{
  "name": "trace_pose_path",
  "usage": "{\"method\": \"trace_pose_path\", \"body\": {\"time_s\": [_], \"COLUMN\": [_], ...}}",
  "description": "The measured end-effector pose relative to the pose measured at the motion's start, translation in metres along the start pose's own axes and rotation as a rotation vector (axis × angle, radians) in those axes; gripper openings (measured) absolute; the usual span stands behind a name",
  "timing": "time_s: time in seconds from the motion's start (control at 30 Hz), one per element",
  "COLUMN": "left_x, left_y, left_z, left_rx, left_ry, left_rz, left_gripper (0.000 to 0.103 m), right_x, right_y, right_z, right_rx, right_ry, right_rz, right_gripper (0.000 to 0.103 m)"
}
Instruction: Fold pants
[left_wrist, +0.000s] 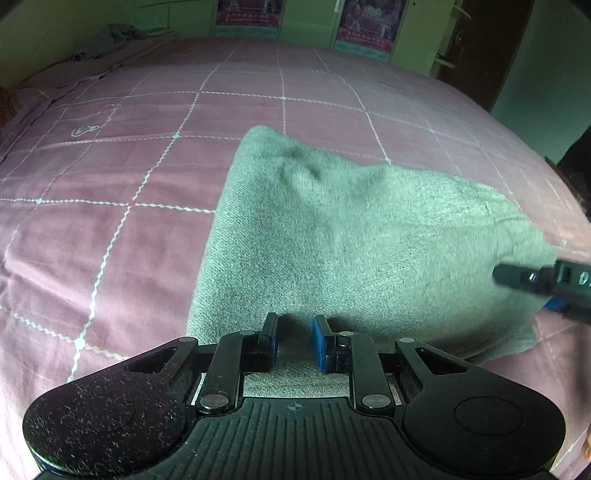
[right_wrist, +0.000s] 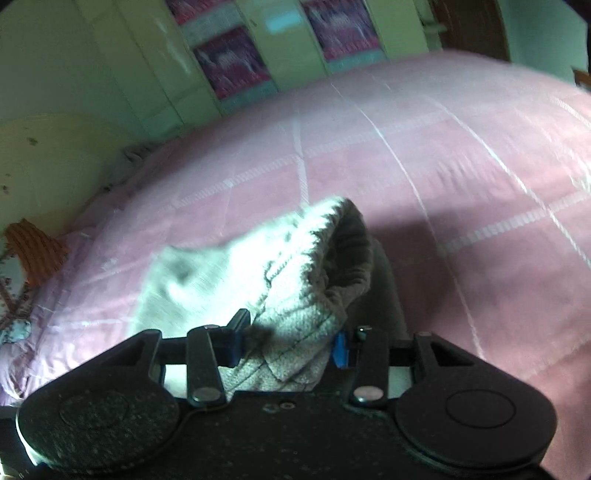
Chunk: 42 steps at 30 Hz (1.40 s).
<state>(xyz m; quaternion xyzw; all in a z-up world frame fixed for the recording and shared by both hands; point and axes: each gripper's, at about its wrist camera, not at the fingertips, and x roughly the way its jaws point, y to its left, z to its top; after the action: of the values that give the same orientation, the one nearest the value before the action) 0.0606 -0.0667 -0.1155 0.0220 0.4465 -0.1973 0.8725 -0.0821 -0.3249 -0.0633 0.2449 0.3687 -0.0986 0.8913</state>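
Lying bunched, grey knit pants

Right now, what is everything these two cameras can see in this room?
pants: one, grey, lying on the bed, near edge in both grippers
bed cover: one, pink with white grid lines, under the pants
crumpled cloth: one pile, greyish, far left corner of the bed
posters: two, pink and teal, on the pale green wall behind the bed
door: one, dark brown, far right
orange item: one, left of the bed; too blurred to identify
left gripper: one, black with blue pads, closed on the pants
right gripper: one, black with blue pads, clamping bunched pants fabric
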Motion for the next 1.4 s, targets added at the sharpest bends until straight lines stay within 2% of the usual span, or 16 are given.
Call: {"method": "trace_pose_path", "body": {"time_s": [0.1,0.3,0.4,0.47,0.57,0.67,0.8,0.87,0.9,0.97,1.03,1.13,1.2,1.27,1.33,1.4], "left_x": [0.0,-0.002,-0.001,-0.002,-0.005,-0.003,0.001,-0.002,-0.004,-0.007,-0.011,-0.005,0.004,0.019,0.02,0.015], "left_y": [-0.002,-0.002,-0.01,-0.013,-0.019,-0.025,-0.025,-0.021,-0.019,-0.015,-0.011,-0.005,-0.001,0.005,0.004,-0.003], "left_z": [0.001,0.003,0.0,0.0,0.002,0.0,-0.005,-0.001,0.002,0.009,0.017,0.029,0.03,0.022,0.014,0.014], "left_rx": [0.004,-0.011,0.018,0.023,0.018,0.017,0.034,0.033,0.029,0.025,0.022,0.007,0.005,0.0,0.029,0.068], "left_ry": [0.003,0.011,0.004,0.002,0.006,0.011,0.013,0.019,0.021,0.012,-0.012,-0.015,-0.002,0.042,0.02,0.017], "left_rz": [0.0,-0.024,-0.014,-0.023,-0.07,-0.062,-0.065,-0.074,-0.076,-0.076,-0.058,-0.039,-0.015,-0.011,-0.028,-0.015], "left_gripper": [0.02,0.02,0.021,0.021,0.021,0.021,0.021,0.021,0.021,0.021,0.021,0.021,0.021,0.021,0.021,0.021], "right_x": [0.017,-0.008,-0.004,-0.006,-0.018,-0.02,-0.005,-0.012,-0.018,-0.032,-0.039,-0.028,-0.018,-0.003,0.013,0.013], "right_y": [-0.027,-0.029,-0.032,-0.039,-0.031,-0.024,-0.04,-0.038,-0.035,-0.026,-0.013,0.017,0.029,0.031,0.024,0.014], "right_z": [-0.013,-0.012,-0.016,-0.014,-0.007,-0.003,-0.022,-0.021,-0.018,-0.008,0.003,0.016,0.016,0.008,-0.01,-0.023], "right_rx": [0.118,0.179,0.187,0.227,0.196,0.161,0.206,0.201,0.195,0.154,0.084,-0.101,-0.188,-0.236,-0.275,-0.306], "right_ry": [0.083,0.011,0.046,0.035,-0.019,-0.021,0.063,0.037,0.015,-0.053,-0.103,-0.117,-0.105,-0.071,0.022,0.012], "right_rz": [-0.009,0.017,0.011,0.038,0.052,0.039,-0.04,-0.042,-0.048,-0.09,-0.095,-0.108,-0.118,-0.158,-0.221,-0.226], "right_gripper": [0.051,0.066,0.051,0.044,0.039,0.039,0.046,0.054,0.055,0.057,0.056,0.05,0.043,0.043,0.039,0.039]}}
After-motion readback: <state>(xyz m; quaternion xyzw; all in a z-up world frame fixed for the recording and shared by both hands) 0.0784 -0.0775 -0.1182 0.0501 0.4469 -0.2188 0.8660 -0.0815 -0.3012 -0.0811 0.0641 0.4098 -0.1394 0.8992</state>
